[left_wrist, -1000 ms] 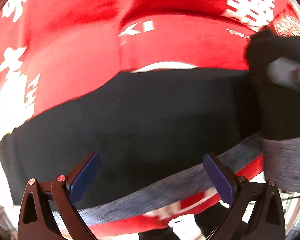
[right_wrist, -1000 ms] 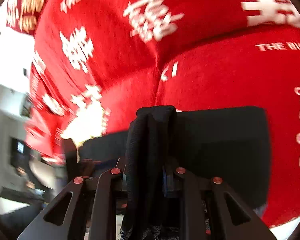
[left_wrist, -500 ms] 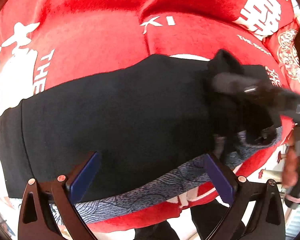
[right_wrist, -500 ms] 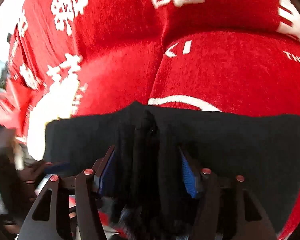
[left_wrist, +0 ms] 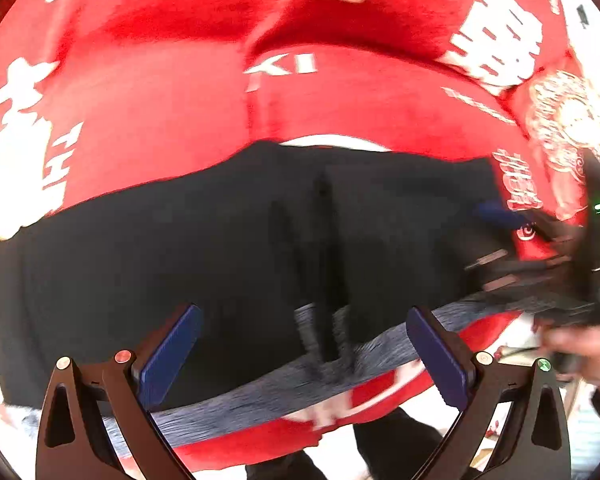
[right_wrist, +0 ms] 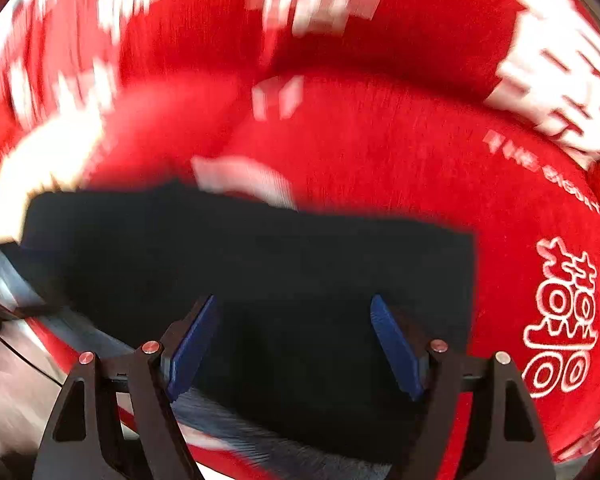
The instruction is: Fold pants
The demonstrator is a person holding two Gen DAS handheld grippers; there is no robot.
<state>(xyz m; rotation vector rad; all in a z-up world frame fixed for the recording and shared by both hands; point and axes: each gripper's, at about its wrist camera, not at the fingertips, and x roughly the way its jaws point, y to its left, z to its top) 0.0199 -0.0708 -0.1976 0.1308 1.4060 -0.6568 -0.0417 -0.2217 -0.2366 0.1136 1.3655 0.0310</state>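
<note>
Red plush covering (left_wrist: 188, 128) printed with white characters spreads under the whole scene, bulging in soft ridges beyond both tools; whether a bench, bed or sofa lies beneath cannot be told. Black pants (left_wrist: 220, 248) lie flat on it as a broad dark band, directly ahead of and below the left tool (left_wrist: 300, 356), whose blue-padded jaws stand wide apart above the cloth, holding nothing. A grey patterned strip (left_wrist: 260, 396), apparently the waistband or lining, runs along the pants' near edge between that tool's fingers. The right tool (right_wrist: 292, 340) hovers over the same garment (right_wrist: 260, 264), its jaws having just been opening, now spread with only flat black fabric under them and no fold pinched. Judged by its drape, the garment is light, limp and not fragile, likely to sag and slide out of shape unless lifted at two points; the near grey edge or an outer corner looks the best place to pinch, since the middle offers only a single flat layer. A vertical crease (left_wrist: 324, 240) rises ahead of the left tool. To that tool's right a person's hand (left_wrist: 580, 348) and the other tool are blurred. Nothing else rests on the cloth, though the covering's puffy ridges may snag a dragged hem.
</note>
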